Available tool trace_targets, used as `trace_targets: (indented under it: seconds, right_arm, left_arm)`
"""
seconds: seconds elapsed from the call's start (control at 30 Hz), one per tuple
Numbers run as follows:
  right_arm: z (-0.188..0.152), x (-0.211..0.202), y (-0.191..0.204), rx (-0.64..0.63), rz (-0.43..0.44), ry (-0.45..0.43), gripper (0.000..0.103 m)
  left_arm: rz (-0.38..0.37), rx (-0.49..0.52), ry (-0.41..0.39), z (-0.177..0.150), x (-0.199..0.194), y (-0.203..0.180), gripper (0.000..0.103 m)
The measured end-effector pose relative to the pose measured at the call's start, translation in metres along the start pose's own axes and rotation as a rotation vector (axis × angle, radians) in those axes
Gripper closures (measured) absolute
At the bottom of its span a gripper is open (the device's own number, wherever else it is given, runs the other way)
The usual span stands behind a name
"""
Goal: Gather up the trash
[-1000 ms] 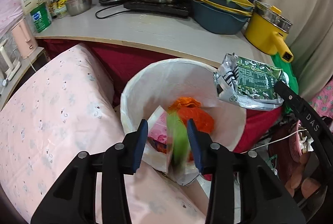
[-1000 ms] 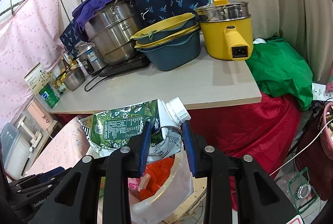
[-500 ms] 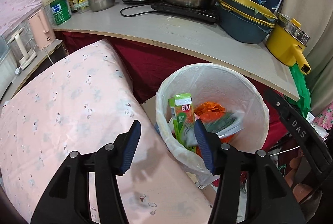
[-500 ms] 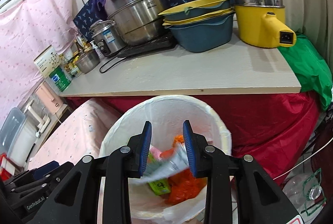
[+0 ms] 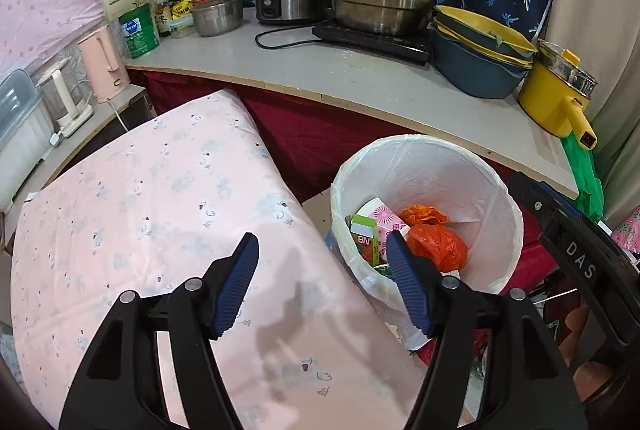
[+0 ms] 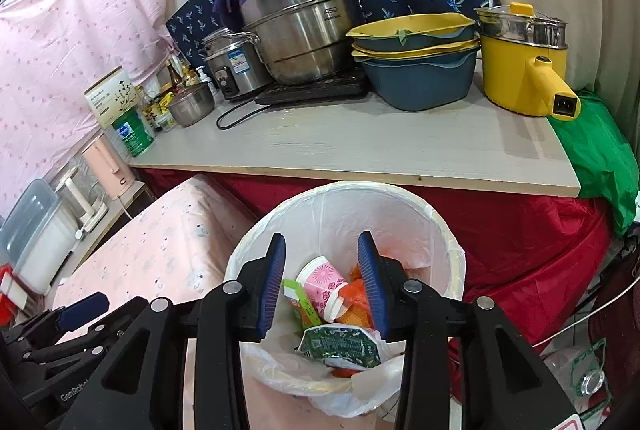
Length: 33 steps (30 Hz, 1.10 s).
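A white lined trash bin point(image 5: 492, 190) point(image 6: 448, 242) stands below the counter edge. Inside lie a green juice box point(image 5: 366, 240) point(image 6: 300, 300), a pink cup point(image 6: 324, 282), an orange bag point(image 5: 438, 244) and a crumpled green carton point(image 6: 340, 344). My left gripper point(image 5: 320, 254) hangs over the pink cloth beside the bin's left rim, its jaws opening with nothing between them. Directly above the bin hovers my right gripper point(image 6: 322, 250), jaws also opening and holding nothing; the trash lies well below them.
A pink patterned cloth point(image 5: 140, 210) covers a surface left of the bin. The grey counter point(image 6: 360, 146) behind carries steel pots point(image 6: 304, 26), stacked blue-yellow basins point(image 6: 416, 78) and a yellow electric pot point(image 6: 524, 70). Red fabric point(image 6: 532, 246) hangs under the counter; a green bag point(image 6: 600, 158) lies right.
The left gripper let the green juice box fall into the bin, widened and slid left over the cloth. The right gripper released the crumpled carton, which now lies in the bin.
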State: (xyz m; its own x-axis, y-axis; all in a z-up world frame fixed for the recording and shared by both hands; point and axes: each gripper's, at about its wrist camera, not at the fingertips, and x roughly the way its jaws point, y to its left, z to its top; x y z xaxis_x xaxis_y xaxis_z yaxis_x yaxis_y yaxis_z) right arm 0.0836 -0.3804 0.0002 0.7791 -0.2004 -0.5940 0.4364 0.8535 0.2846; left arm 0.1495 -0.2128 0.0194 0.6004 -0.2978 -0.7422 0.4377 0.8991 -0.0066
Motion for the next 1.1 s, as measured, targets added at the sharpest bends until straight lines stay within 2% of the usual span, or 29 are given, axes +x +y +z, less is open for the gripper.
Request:
trace_targets:
  seconds: [0.23,0.43,0.5,0.73,0.8,0.97,1.07,1.1]
  right_arm:
    - [-0.008,-0.018,0.017,-0.047,0.003,0.017,0.059]
    - [-0.016,-0.033,0.032,-0.103,-0.025,0.011,0.041]
    - [-0.019,-0.038,0.037,-0.122,-0.032,0.009,0.035]
    - [-0.029,-0.050,0.052,-0.177,-0.046,0.013,0.026]
    - [-0.031,-0.052,0.053,-0.185,-0.053,0.012,0.019]
    - [-0.039,-0.057,0.057,-0.219,-0.077,0.021,0.017]
    - [-0.043,-0.059,0.058,-0.228,-0.081,0.022,0.006]
    - [-0.045,-0.060,0.058,-0.230,-0.084,0.019,0.006]
  left_arm:
    - [0.017,-0.022,-0.020,-0.006,-0.017,0.014,0.039]
    - [0.051,-0.039,-0.031,-0.015,-0.028,0.027,0.033]
    - [0.060,-0.045,-0.036,-0.018,-0.032,0.031,0.026]
    - [0.093,-0.059,-0.051,-0.029,-0.042,0.045,0.021]
    - [0.106,-0.061,-0.059,-0.033,-0.045,0.048,0.016]
    - [0.127,-0.064,-0.068,-0.041,-0.048,0.054,0.013]
    - [0.129,-0.078,-0.064,-0.046,-0.048,0.058,0.012]
    - [0.131,-0.081,-0.062,-0.047,-0.047,0.058,0.012]
